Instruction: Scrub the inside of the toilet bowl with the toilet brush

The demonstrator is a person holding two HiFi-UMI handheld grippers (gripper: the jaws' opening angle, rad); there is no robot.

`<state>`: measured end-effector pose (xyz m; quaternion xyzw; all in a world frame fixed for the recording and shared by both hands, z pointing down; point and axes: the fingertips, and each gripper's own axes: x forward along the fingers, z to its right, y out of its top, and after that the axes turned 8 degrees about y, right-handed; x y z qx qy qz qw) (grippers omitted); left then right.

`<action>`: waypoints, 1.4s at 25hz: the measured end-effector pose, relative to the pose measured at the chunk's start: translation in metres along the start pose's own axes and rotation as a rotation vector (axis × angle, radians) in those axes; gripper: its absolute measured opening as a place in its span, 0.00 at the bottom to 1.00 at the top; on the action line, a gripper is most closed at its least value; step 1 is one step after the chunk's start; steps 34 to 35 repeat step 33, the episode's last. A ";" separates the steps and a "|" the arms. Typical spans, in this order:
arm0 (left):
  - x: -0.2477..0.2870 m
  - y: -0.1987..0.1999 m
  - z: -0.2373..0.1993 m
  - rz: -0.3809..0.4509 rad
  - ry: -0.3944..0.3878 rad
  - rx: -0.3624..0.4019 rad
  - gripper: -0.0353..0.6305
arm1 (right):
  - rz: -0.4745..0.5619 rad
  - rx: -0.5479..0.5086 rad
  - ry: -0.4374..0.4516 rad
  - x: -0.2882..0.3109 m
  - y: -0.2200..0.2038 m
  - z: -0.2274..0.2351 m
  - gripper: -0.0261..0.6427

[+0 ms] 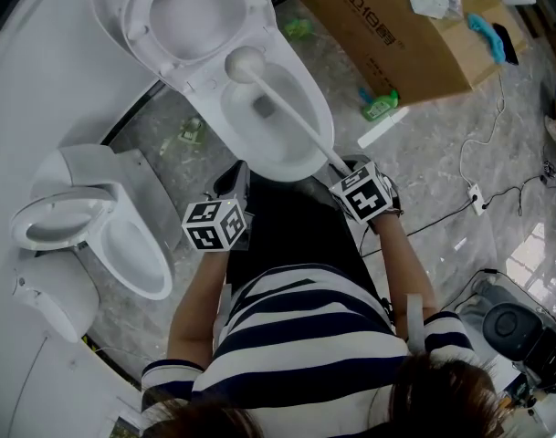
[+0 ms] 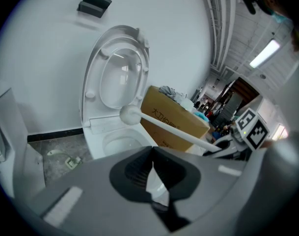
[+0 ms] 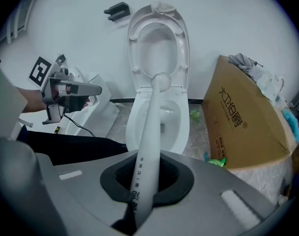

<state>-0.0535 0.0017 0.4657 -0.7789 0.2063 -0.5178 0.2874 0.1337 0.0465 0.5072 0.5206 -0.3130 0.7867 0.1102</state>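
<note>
We are counting two toilets: the middle toilet (image 1: 321, 121) and the left toilet (image 1: 136, 249). We are seeing one toilet brush (image 1: 291, 108), one cardboard box (image 1: 396, 48) and two green scraps (image 1: 380, 105) on the floor. We are holding two grippers, the left gripper (image 1: 235, 181) and the right gripper (image 1: 348, 166).

The toilet bowl (image 1: 316, 108) and toilet brush (image 1: 287, 103) are showing white. At 1 o'clock, the cardboard box (image 1: 396, 44) is showing brown with black print. The floor (image 1: 433, 153) is showing grey marbling, and the person's shirt (image 1: 305, 336) is showing navy-and-white stripes.
</note>
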 end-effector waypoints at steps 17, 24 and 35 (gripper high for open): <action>-0.008 -0.008 0.011 -0.008 -0.001 0.014 0.05 | 0.055 -0.038 -0.028 -0.003 0.000 0.003 0.08; -0.015 -0.011 0.014 -0.003 -0.001 0.012 0.05 | 0.062 -0.045 -0.032 -0.007 -0.002 0.000 0.08; -0.023 -0.017 0.022 -0.001 0.000 0.005 0.05 | 0.077 -0.022 -0.029 -0.015 -0.007 -0.006 0.08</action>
